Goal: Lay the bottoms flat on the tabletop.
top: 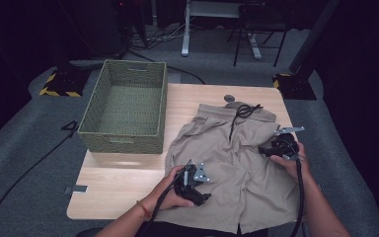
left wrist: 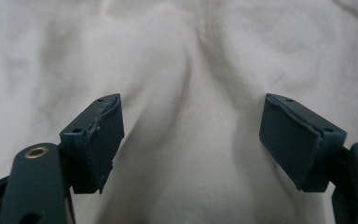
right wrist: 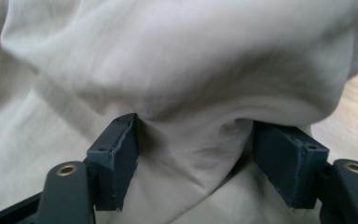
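Observation:
Beige shorts (top: 237, 163) with a black drawstring (top: 242, 112) lie spread on the right half of the wooden table (top: 113, 182), waistband at the far side. My left gripper (top: 203, 196) rests over the near left leg of the shorts. In the left gripper view it (left wrist: 191, 140) stands open just above the wrinkled cloth (left wrist: 191, 56), nothing between the pads. My right gripper (top: 265, 149) is at the shorts' right side. In the right gripper view its jaws (right wrist: 196, 158) stand apart around a raised fold of the cloth (right wrist: 168, 60).
A green woven basket (top: 121, 134) stands on the table's far left, beside the shorts. Bare wood lies in front of the basket, and a strip of it (right wrist: 354, 107) shows past the cloth's edge. Cables trail from both grippers toward the person.

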`<state>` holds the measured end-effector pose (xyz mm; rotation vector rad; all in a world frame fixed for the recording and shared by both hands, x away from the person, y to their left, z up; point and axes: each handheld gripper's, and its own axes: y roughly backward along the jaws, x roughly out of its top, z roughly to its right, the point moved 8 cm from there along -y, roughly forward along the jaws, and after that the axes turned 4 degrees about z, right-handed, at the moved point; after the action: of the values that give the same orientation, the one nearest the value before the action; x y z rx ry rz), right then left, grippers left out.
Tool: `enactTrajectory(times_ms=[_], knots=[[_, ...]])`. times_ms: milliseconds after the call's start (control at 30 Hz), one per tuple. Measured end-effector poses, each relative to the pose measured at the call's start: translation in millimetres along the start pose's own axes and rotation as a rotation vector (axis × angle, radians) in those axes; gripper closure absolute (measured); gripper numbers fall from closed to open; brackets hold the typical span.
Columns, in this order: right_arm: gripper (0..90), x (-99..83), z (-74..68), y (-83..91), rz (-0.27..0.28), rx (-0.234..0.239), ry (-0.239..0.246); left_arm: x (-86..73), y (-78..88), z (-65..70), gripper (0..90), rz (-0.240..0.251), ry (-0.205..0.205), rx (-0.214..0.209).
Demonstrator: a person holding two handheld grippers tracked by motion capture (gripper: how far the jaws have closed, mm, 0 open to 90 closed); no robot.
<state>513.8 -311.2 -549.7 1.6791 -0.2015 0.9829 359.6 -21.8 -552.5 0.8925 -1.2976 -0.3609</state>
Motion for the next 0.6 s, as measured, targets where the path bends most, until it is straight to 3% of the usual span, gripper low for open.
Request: enactTrajectory(times_ms=[100,300,400,500,533,567,600], knots=[[30.3,9.6,-1.7,-10.1,-0.005,-0.009,0.038,-1.1,-4.9,-3.2,20.6,0.004,0.017,-0.007],[26.8,27.5,1.1,-27.9,-0.009,-0.017,0.036,6.3,-13.0,-10.2,17.8,0.012,0.016,0.004],[27.7,33.5,2.8,-32.5,-0.028,-0.043,0.016,8.1,-13.6,-13.6,17.6,0.002,0.022,0.013],[32.0,36.2,-0.5,-29.1,-0.033,-0.073,0.055,1.5,-0.8,-12.1,20.5,-0.003,0.017,0.034],[32.0,37.1,-2.7,-26.6,-0.025,-0.062,0.055,-3.0,8.4,-11.0,20.1,0.009,0.024,0.033],[33.0,40.7,-6.2,-19.2,0.020,-0.052,0.056,-6.2,14.3,-10.5,19.2,0.017,0.035,0.036],[33.0,40.7,-6.2,-19.2,0.020,-0.052,0.056,-10.8,22.4,-11.4,19.2,0.029,0.046,0.048]])
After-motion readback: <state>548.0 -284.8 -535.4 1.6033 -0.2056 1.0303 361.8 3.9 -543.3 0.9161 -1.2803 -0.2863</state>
